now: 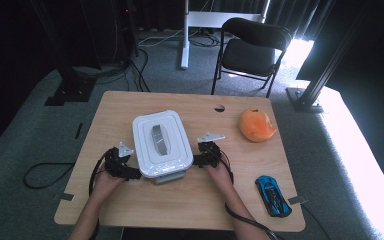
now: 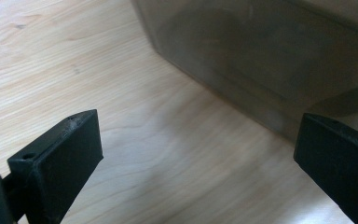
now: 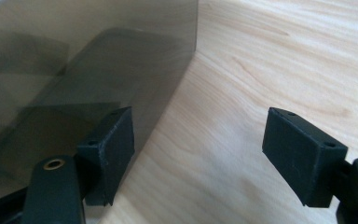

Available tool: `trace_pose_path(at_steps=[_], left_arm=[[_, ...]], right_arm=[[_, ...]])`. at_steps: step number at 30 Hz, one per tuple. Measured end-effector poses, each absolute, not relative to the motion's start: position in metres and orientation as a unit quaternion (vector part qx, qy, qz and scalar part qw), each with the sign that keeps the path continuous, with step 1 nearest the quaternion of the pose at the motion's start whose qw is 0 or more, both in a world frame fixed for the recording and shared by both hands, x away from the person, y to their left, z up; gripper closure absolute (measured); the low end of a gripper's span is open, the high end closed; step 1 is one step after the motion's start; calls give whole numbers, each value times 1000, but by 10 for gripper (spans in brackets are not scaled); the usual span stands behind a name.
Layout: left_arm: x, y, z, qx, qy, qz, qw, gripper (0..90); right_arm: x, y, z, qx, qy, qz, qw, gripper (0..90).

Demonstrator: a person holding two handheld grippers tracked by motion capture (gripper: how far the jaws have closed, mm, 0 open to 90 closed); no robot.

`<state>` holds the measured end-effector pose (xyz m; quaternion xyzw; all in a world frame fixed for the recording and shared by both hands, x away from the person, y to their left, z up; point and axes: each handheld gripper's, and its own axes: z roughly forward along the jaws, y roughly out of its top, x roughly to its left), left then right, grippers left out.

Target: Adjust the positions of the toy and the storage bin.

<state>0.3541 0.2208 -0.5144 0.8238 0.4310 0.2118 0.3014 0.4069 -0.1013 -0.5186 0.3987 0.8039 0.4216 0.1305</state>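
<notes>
A container with a white lid [image 1: 159, 142] and a grey handle [image 1: 159, 138] stands in the middle of the wooden table [image 1: 130, 200]. My left gripper [image 1: 134, 174] lies against its left near corner, held by a hand. In the left gripper view the left gripper [image 2: 198, 156] is open, with bare wood between the jaws and the container's smoky wall [image 2: 261, 60] just beyond them. My right gripper [image 1: 196, 161] sits at the container's right side. In the right gripper view the right gripper [image 3: 198, 149] is open, its left finger [image 3: 112, 144] in front of the tinted container wall [image 3: 98, 70].
An orange fruit [image 1: 256, 125] lies at the back right of the table. A blue toy car [image 1: 273, 195] rests near the front right corner. A black folding chair [image 1: 250, 50] stands on the floor behind the table. A small hole [image 1: 219, 108] marks the tabletop's far edge.
</notes>
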Motion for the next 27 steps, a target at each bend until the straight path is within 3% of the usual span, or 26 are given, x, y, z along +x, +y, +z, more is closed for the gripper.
trace_pose_path(at_steps=[6,14,27], left_arm=[[355,222,-523,814,441,196,322,12],[371,234,-531,805,467,196,308,12],[403,248,-510,794,480,212,307,12]], right_arm=[[406,-114,-524,415,794,429,119,170],[427,-117,-539,444,791,404,120,170],[469,-102,-529,464,779,402,126,169]])
